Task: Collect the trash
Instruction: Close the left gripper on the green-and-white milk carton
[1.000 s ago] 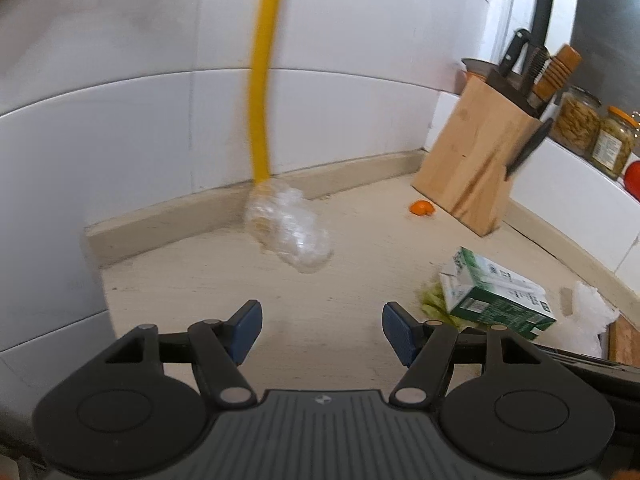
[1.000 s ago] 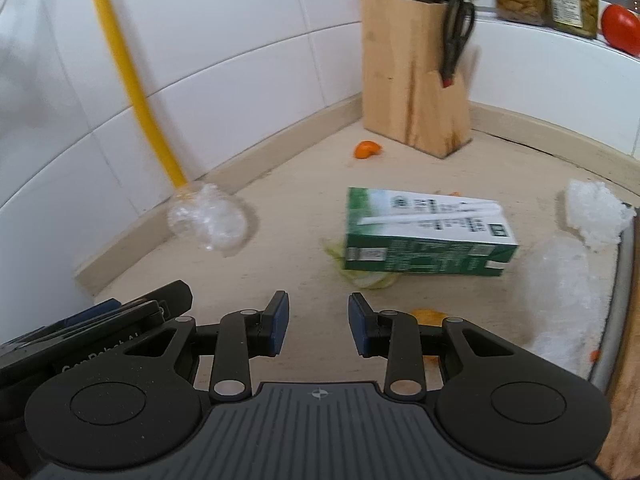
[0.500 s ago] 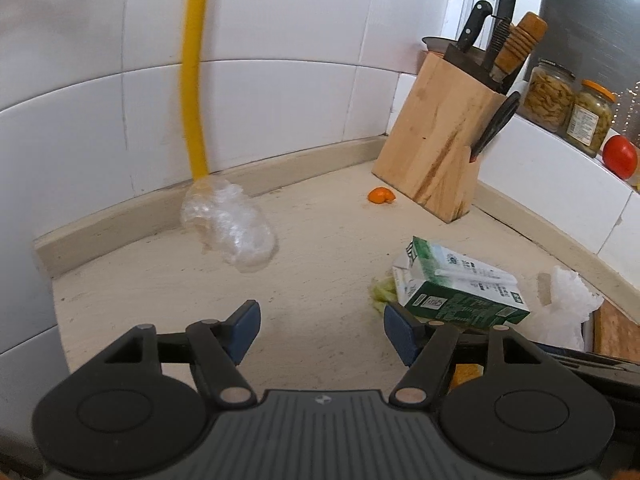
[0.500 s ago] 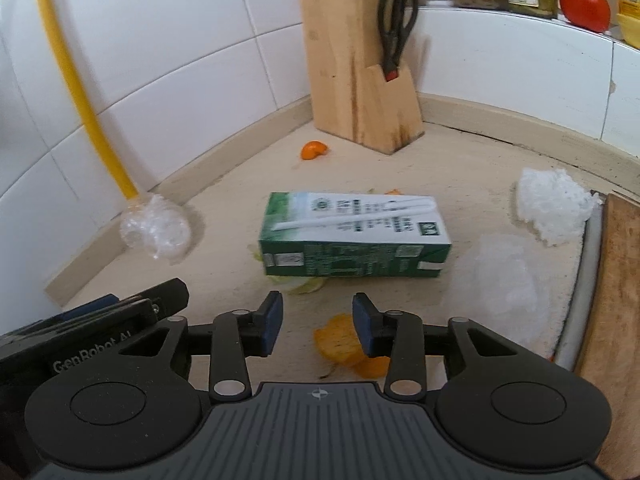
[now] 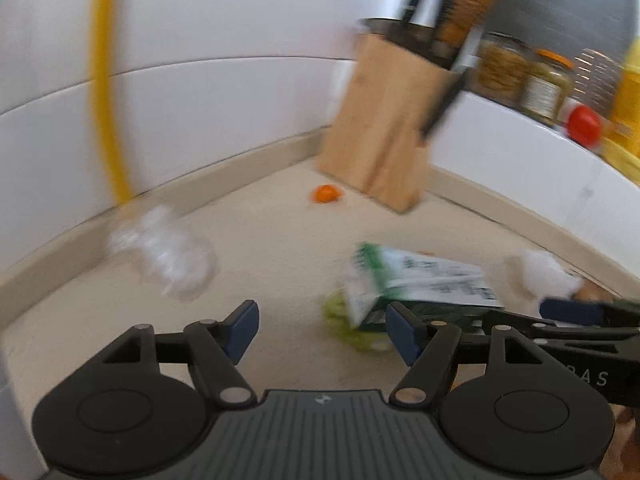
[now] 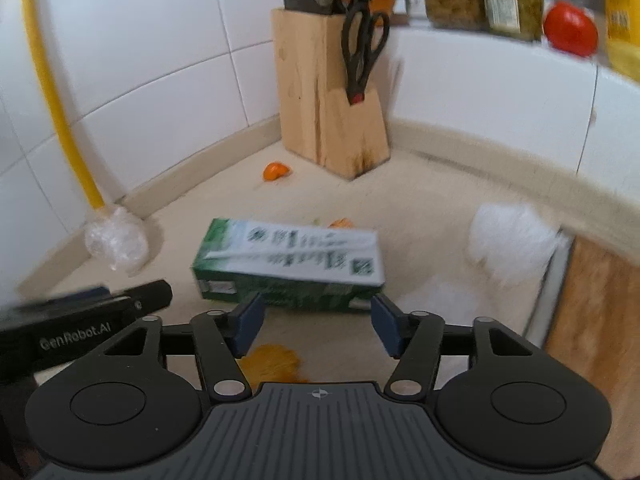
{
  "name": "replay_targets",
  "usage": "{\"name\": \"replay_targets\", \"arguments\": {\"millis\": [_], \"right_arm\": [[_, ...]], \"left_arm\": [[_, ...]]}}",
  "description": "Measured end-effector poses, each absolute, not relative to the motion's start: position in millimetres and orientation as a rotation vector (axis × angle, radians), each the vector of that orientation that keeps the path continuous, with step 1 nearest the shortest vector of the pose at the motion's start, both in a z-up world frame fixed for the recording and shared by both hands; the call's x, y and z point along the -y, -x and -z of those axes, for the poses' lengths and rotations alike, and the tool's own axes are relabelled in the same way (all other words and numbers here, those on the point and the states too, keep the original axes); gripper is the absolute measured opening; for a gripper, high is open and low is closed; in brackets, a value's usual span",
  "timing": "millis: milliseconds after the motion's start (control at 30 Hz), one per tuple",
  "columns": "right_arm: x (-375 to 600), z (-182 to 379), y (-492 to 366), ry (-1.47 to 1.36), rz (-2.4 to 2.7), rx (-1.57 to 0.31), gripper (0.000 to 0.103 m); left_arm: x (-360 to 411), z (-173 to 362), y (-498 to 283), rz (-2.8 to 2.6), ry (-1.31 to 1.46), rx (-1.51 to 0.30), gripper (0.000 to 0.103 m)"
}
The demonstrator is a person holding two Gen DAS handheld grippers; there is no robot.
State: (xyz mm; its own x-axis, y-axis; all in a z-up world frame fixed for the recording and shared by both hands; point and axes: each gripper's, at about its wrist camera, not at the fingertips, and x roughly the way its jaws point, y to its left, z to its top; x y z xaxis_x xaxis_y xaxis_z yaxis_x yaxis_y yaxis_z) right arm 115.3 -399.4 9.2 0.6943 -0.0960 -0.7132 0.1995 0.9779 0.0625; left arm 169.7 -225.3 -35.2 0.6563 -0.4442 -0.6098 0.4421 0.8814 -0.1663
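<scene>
The right gripper (image 6: 316, 326), jaws opening with nothing between them, points at the green-and-white drink carton (image 6: 292, 266) lying flat at twelve o'clock, likely to span it. The left gripper (image 5: 322, 330), jaws apart and empty, hovers near crumpled clear plastic (image 5: 166, 254) at ten o'clock.

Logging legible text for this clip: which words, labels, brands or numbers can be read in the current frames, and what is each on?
"GenRobot.AI": on the side of the left gripper, seen in the right wrist view.
"AS": end of a word cut off on the right gripper, seen in the left wrist view.
Green and white carton: printed text and a square code, too blurred to read.
Jar label: too blurred to read.
Yellow package: print unreadable.
</scene>
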Motion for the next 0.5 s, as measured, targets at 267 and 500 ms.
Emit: {"name": "replay_targets", "arguments": {"millis": [267,500], "right_arm": [[428,-17,-103,-0.060,0.144,-0.812,0.075],[436,-23,-91,-0.078,0.130,-0.819,0.081]], "left_arm": [[258,13,-198,0.822,-0.167,-0.674,0.068],[301,18,-216,1.001,-0.478,-0.671,0.069]]}}
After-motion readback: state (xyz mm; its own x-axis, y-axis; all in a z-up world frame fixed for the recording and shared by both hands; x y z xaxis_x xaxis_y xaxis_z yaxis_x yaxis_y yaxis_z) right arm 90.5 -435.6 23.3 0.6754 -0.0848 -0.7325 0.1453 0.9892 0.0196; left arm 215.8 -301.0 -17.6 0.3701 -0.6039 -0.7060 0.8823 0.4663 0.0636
